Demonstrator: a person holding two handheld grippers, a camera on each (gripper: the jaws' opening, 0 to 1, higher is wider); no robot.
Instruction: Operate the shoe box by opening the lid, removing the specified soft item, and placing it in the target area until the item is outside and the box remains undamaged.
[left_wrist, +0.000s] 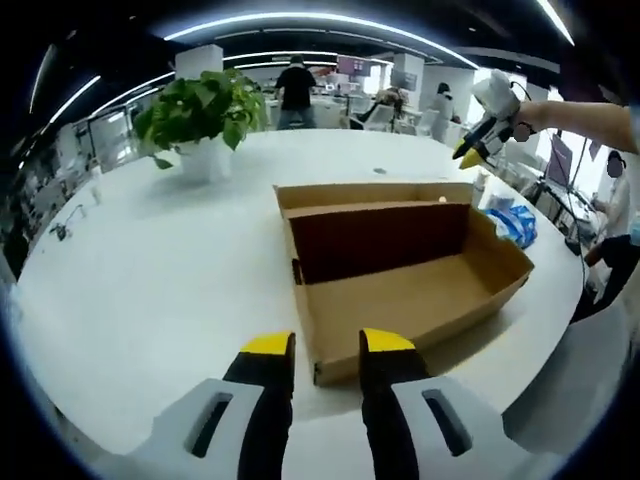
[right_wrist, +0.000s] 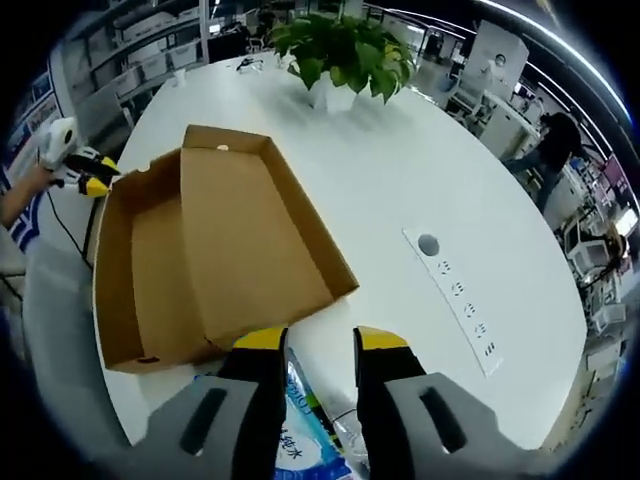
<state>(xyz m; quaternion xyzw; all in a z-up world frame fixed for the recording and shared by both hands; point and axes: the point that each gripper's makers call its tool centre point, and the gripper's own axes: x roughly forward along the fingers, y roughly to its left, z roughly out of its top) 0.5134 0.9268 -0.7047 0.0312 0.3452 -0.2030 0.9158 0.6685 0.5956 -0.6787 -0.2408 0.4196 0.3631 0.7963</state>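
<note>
Hovering with jaws spread and empty beside the open, seemingly empty box (left_wrist: 400, 270), likely setting the blue packet (right_wrist: 300, 440) down next.

Left hand-held gripper (left_wrist: 328, 348) parted, empty; right hand-held gripper (right_wrist: 320, 342) likewise parted.

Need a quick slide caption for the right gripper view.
Open right gripper above a blue-white soft pack, beside the open, empty cardboard box.
</note>
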